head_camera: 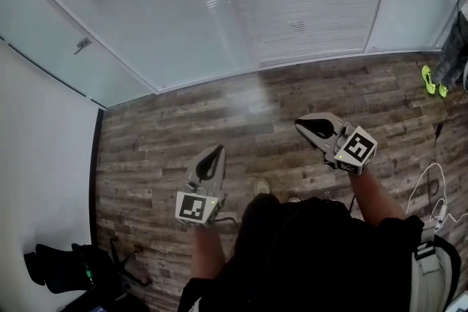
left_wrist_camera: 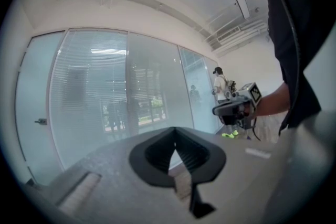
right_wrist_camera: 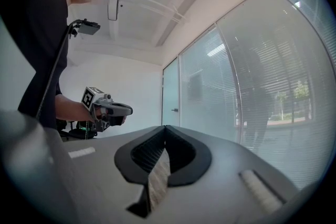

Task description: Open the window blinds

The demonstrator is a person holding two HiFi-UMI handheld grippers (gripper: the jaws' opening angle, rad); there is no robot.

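Because left gripper (head_camera: pixel 216 151) and right gripper (head_camera: pixel 306 126) carry jaws together, empty, grabbing the twelve-o'clock blinds (head_camera: pixel 307 11) may miss.

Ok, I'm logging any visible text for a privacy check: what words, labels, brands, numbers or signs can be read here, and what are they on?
None: no word, brand or number is legible in any view.
On the left gripper, the cube: a black-and-white square marker, a pattern and not letters.
On the right gripper, its marker cube: the same kind of pattern.
On the window blinds and the floor: no sign or sticker shows.
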